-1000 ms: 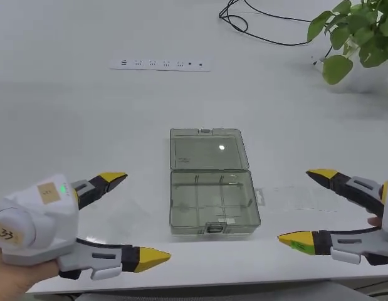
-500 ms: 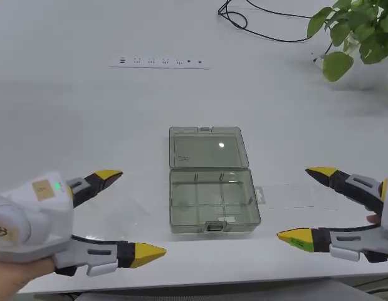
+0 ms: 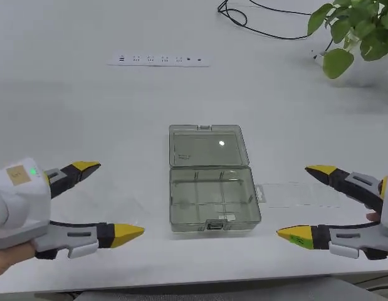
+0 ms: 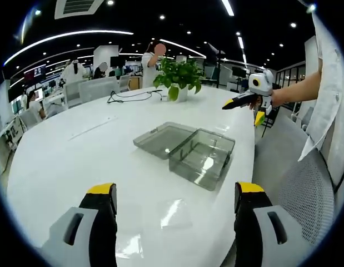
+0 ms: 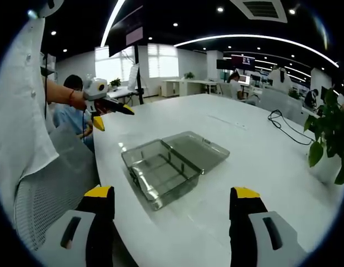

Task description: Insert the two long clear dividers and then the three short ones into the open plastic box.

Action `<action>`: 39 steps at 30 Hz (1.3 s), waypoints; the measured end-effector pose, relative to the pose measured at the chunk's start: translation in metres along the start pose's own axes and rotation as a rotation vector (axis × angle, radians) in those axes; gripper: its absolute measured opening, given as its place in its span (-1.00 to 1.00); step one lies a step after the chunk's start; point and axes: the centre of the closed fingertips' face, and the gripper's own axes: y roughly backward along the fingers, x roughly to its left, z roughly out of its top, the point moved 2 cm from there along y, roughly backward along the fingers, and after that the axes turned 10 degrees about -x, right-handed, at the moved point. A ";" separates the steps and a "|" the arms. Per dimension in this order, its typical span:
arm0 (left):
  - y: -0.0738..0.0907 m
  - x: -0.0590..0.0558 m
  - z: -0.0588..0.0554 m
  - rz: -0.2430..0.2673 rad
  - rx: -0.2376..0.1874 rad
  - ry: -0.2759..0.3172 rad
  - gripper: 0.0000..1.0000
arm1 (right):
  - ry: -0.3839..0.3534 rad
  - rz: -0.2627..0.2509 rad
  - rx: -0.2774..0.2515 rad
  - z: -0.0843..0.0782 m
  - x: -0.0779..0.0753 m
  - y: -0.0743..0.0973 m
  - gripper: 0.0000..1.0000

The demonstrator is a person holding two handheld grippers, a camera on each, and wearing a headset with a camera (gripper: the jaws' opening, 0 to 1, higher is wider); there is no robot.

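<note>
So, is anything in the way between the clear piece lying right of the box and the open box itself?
Nothing visible. The clear piece lies flat on the white table just right of the open box, with bare tabletop between them. The right gripper, jaws open, is at the piece, and nothing stands between those two either.

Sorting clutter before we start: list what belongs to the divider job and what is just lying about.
Job: open plastic box, clear dividers on the table, left gripper, right gripper.
Lying about: power strip, black cable, potted plant.
</note>
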 end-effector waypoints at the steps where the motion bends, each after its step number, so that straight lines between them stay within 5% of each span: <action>1: 0.001 0.002 0.000 0.001 0.001 -0.001 0.75 | -0.001 0.001 0.000 0.000 0.000 0.000 0.73; 8: 0.011 0.025 -0.010 0.054 0.070 -0.002 0.54 | -0.004 -0.001 -0.005 0.000 -0.001 -0.001 0.72; 11: 0.018 0.036 -0.025 0.095 0.166 0.021 0.45 | -0.006 -0.002 -0.007 0.000 -0.001 -0.002 0.72; 13: 0.018 0.040 -0.027 0.099 0.166 0.030 0.41 | -0.008 -0.002 -0.007 0.000 -0.001 -0.002 0.71; 39: 0.016 0.066 -0.083 0.162 0.481 0.074 -0.05 | -0.042 -0.025 -0.016 -0.005 -0.003 -0.001 0.68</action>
